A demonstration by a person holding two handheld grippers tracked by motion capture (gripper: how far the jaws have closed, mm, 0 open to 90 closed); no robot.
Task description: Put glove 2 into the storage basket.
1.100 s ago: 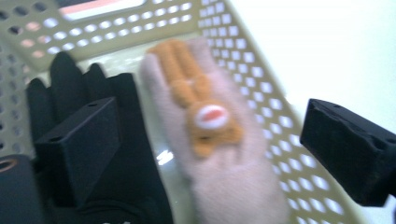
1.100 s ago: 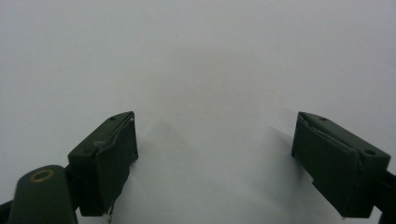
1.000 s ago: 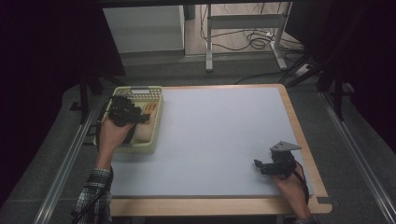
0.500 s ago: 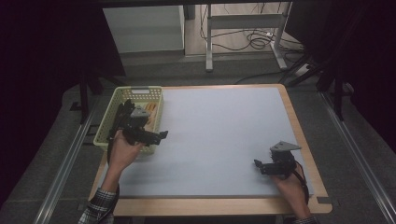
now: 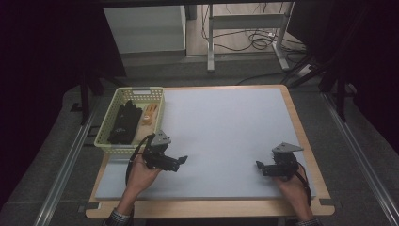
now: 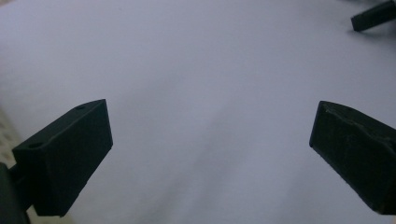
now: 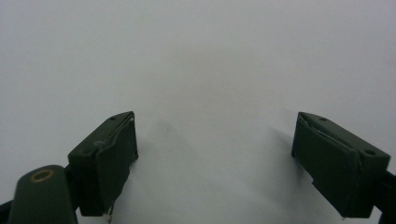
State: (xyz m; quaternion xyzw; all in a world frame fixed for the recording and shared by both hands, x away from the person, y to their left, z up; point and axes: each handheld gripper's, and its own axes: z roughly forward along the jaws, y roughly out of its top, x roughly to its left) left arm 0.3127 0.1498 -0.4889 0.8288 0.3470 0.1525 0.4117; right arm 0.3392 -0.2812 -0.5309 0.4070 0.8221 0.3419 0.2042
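Beside white mat (image 5: 226, 132), basket (image 5: 111, 139) holds black gloves (image 5: 123, 123).

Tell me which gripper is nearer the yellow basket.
Left. The left gripper hovers just off the near right corner of the yellow basket, jaws open. The right gripper sits far across the mat, near the table's right edge.

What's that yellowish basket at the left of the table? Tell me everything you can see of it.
The basket is a shallow, rectangular, pale yellow-green tray, plastic by its look, with latticed walls. It sits flat at the table's left edge, its long side running away from the person. Inside lie a black bundle, perhaps gloves, and a small orange item beside it. The left tongs are open just near its closest corner, not touching it.
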